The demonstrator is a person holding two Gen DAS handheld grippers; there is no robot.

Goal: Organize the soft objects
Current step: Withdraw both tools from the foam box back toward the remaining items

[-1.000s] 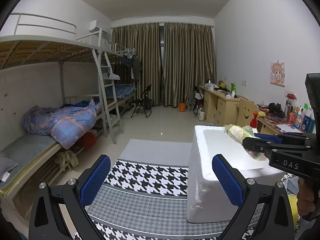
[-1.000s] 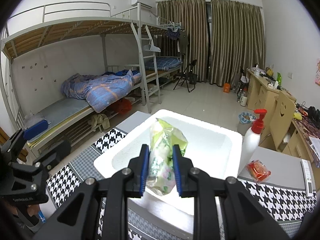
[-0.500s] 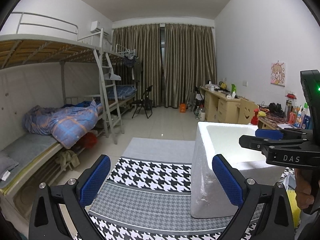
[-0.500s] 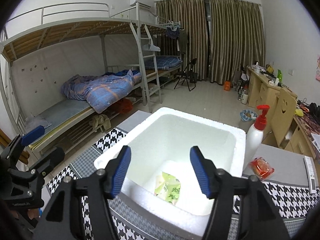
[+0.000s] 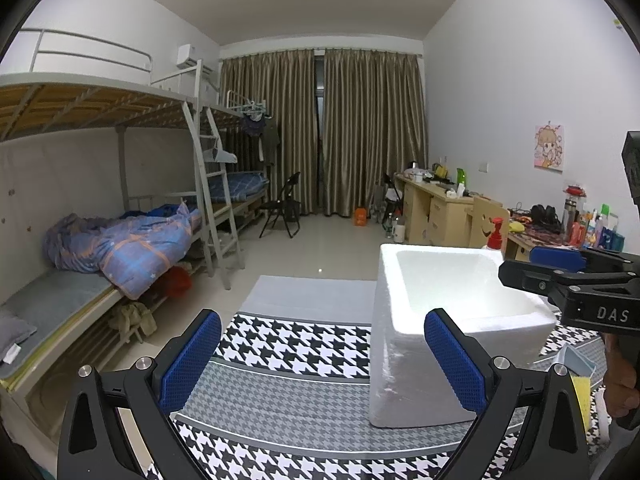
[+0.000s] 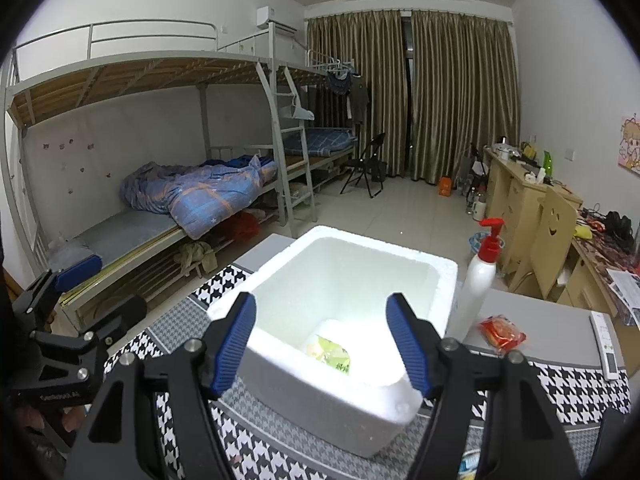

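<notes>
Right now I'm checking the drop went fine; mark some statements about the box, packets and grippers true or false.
1. The green packet lies inside the foam box. True.
2. The right gripper grips the green packet. False: its jaws stand open with nothing gripped, having just been opening.
3. The red packet is in the box. False: it lies outside, beside the pump bottle.
4. The left gripper is open. True.
</notes>
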